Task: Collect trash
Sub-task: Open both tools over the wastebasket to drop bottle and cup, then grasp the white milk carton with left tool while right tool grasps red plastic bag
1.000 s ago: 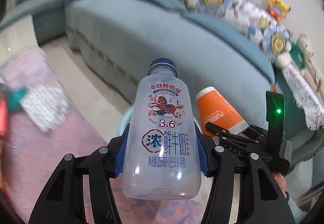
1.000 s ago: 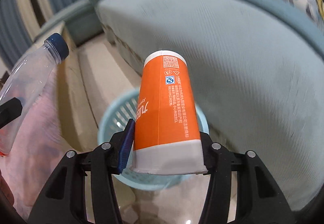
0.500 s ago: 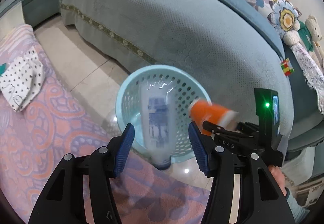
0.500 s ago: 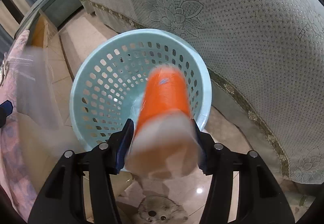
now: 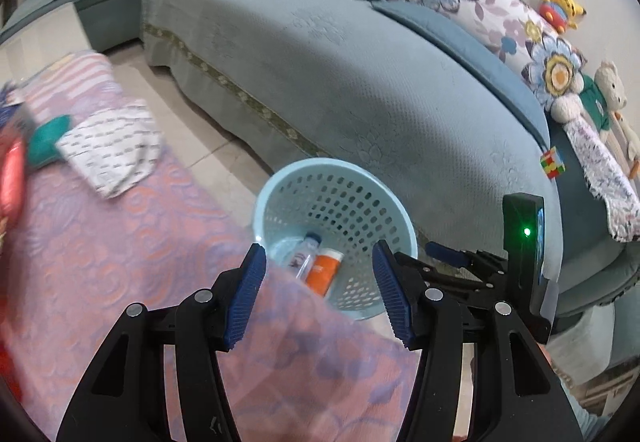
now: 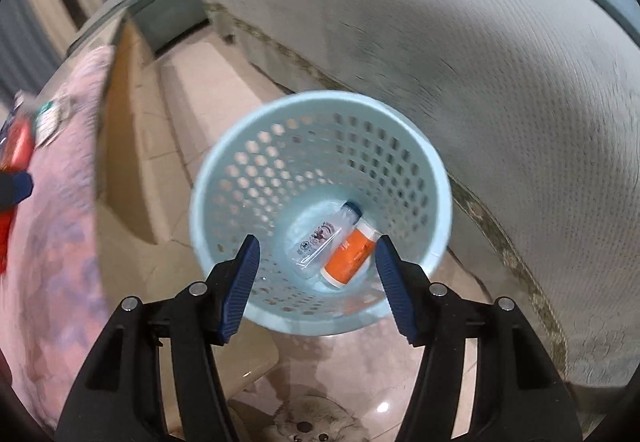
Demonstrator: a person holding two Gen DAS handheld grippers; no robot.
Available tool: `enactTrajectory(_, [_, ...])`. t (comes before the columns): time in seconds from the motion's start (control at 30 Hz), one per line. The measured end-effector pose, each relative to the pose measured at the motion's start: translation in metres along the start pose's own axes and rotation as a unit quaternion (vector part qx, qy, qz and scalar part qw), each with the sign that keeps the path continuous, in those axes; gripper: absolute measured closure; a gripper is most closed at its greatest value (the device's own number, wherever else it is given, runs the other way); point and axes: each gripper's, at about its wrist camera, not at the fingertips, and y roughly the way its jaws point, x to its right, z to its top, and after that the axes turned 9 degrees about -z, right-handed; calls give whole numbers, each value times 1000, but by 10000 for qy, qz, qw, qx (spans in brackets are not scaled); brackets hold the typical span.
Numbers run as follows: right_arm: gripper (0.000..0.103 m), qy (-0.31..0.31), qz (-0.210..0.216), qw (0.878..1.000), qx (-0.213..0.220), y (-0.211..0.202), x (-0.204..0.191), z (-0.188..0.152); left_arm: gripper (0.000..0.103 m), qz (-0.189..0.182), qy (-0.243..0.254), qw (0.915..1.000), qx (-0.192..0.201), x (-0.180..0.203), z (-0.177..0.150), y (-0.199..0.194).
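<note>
Trash is lying at the bottom of the pale blue basket (image 6: 436, 210): a clear milk bottle (image 6: 320, 242) touching an orange cup (image 6: 348, 258) at its 3 o'clock. Both are probably light and crushable, best gripped mid-body. Left gripper (image 5: 318, 294) and right gripper (image 6: 316, 288) are gaping wide, holding nothing.

Clear bottle (image 6: 320, 242) and orange cup (image 6: 350, 256) lie side by side in pale-blue basket (image 6: 224, 178).
</note>
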Motion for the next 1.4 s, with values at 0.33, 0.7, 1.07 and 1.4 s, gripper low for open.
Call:
enactTrajectory(0.33, [47, -875, 789, 9835, 1370, -114, -93, 21, 38, 1536, -596, 9740, 1558, -47, -45, -161])
enactTrajectory(0.7, [54, -1626, 1534, 9630, 1505, -174, -231, 18, 28, 3539, -1374, 9086, 1743, -127, -111, -246])
enactTrajectory(1.07, [54, -2403, 1613, 9483, 1307, -146, -292, -14, 38, 4073, -1553, 8919, 1201, -171, -142, -233])
enactTrajectory(1.4, [54, -2872, 1996, 9308, 1059, -146, -344, -27, 38, 4220, -2445, 8618, 1393, -205, -213, -308])
